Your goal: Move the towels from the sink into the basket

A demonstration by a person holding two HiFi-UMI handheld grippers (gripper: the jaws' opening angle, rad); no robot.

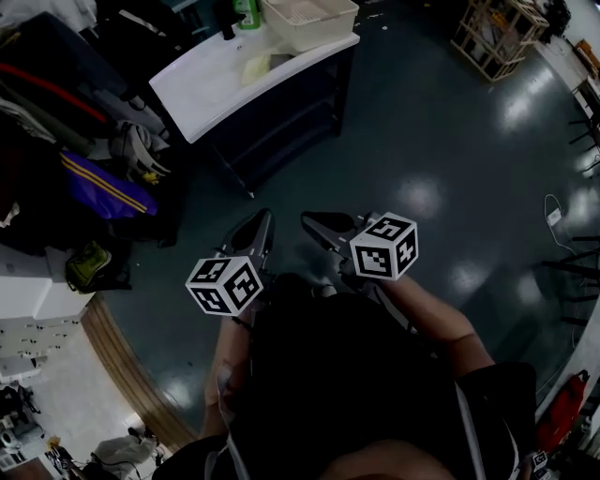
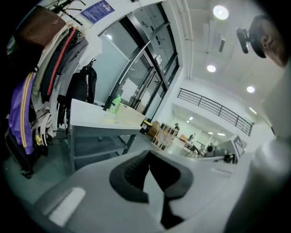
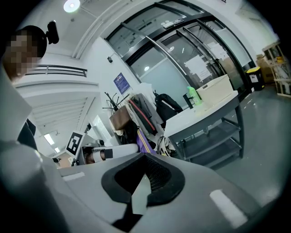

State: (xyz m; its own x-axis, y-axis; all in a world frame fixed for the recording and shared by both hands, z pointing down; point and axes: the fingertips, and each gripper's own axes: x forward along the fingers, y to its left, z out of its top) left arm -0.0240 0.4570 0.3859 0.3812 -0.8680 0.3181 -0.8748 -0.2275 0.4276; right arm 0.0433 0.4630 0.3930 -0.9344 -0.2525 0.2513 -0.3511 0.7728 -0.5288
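Left gripper: my left gripper has its jaws pressed together with nothing between them; its own view shows only the two dark pads meeting.
Right gripper: my right gripper is likewise closed and empty, and is held just beside the left one, close in front of my body.
Towel: a pale yellow cloth, which I take for a towel, lies flat on the white table; it is well apart from both grippers.
Sink: I cannot pick out a basin in the tabletop from here.
Basket: the cream basket stands on the same table, at about two o'clock from the towel and just beside it; a green bottle stands at the basket's nine o'clock.
Bearing: in the head view the towel lies at twelve o'clock from my left gripper and at eleven o'clock from my right.
Nearer hand: the left, by a little, as I judge it.
Towel's long axis: too small to tell.
Next move, as I judge it: close the gap towards twelve o'clock, then open the jaws over the towel.
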